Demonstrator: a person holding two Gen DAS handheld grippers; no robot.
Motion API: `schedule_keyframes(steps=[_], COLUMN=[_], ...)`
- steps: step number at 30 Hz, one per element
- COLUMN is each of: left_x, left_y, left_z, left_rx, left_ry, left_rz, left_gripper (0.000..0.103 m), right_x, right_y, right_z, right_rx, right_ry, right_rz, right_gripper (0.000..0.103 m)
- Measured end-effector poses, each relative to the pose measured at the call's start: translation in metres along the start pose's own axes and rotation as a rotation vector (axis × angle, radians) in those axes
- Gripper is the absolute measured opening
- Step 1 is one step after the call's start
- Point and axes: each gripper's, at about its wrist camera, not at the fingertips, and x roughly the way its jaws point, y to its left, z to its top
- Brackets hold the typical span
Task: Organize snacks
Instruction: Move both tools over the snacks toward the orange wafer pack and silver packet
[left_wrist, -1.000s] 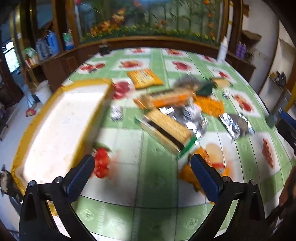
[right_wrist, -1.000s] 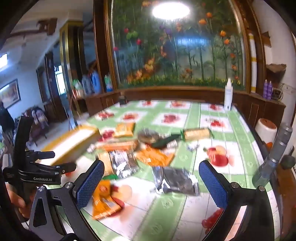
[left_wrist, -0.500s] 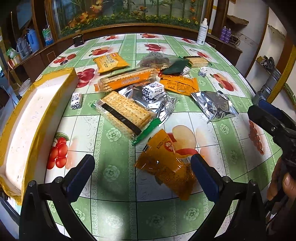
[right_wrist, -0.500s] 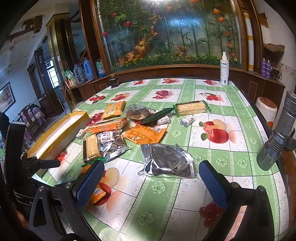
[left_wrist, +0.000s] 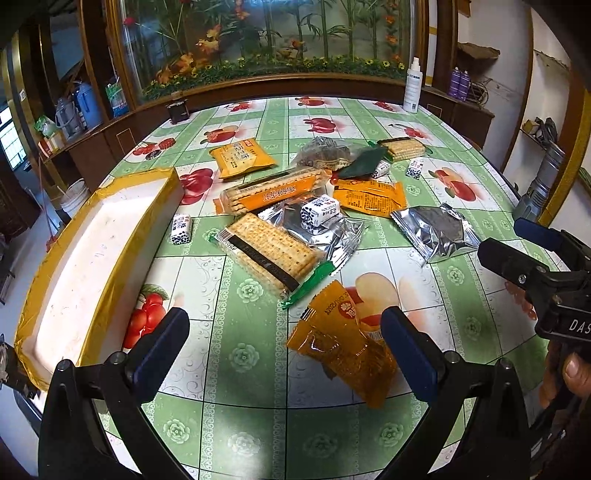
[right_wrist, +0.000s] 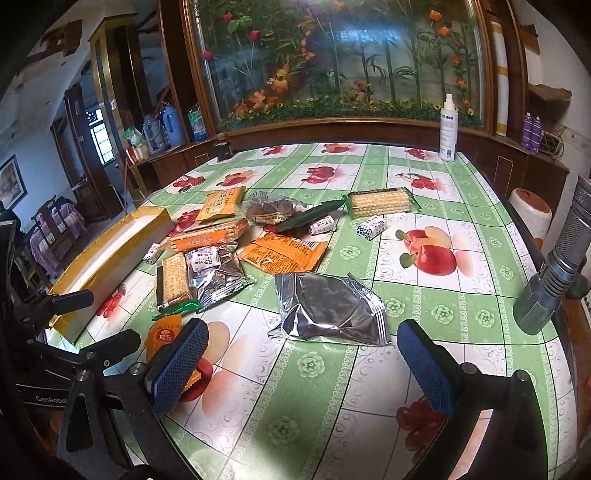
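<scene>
Moved: against the frame a second ago, the left camera view has gone from blurred and swinging to sharp and steady; the left gripper (left_wrist: 284, 332) has settled low over the near edge of the table (left_wrist: 255, 428). The snacks lie as they did half a second ago.
Meaning: the approach looks finished and no snack has been lifted; sorting has not begun, and a first pick seems next.
Left jaws: spread wide, holding nothing; the orange packet (left_wrist: 343, 343) lies flat on the table in the gap between them, untouched.
Right jaws: the right gripper (right_wrist: 303, 365) is equally wide apart and empty, with the silver pouch (right_wrist: 328, 310) just ahead.
Middle: the cracker pack (left_wrist: 269, 251) rests partly on a second silver wrapper (left_wrist: 321, 236).
Destination: the yellow-edged tray (left_wrist: 62, 328), apparently where the snacks go, is on the left, empty.
Far: the round cracker pack (right_wrist: 380, 202) near the dark green sachet (right_wrist: 310, 218).
Left view only: the tray's white interior; the whole orange packet.
Right view only: a grey flashlight (right_wrist: 554, 273) at the table's right edge.
</scene>
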Motion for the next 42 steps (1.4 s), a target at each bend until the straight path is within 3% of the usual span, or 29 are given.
schedule_keyframes(steps=[7,12,19,26,42], left_x=[-0.002,0.000,-0.002,-0.001,0.004], left_y=[0.007,0.008,0.007,0.007,0.008], left_z=[-0.001,-0.002,-0.004,-0.006,-0.008], left_rx=[-0.032,-0.043,-0.041,-0.054,-0.067], left_ry=[-0.009,0.000,0.000,0.015,0.041], left_rz=[-0.011,-0.016,-0.010,-0.013,-0.025], left_gripper=[0.103,0.103,0.103,0.103,0.103], right_x=[0.001,0.001,0.001,0.001,0.002], right_y=[0.003,0.017,0.022,0.020,0.022], right_z=[0.001,0.004,0.007,0.006,0.003], right_rx=[-0.011,-0.090,-0.136,-0.147,-0.160], right_ry=[0.004,0.017,0.014,0.012,0.021], right_rz=[-0.025,-0.182,-0.319,-0.357,-0.350], right_gripper=[0.103,0.103,0.103,0.103,0.103])
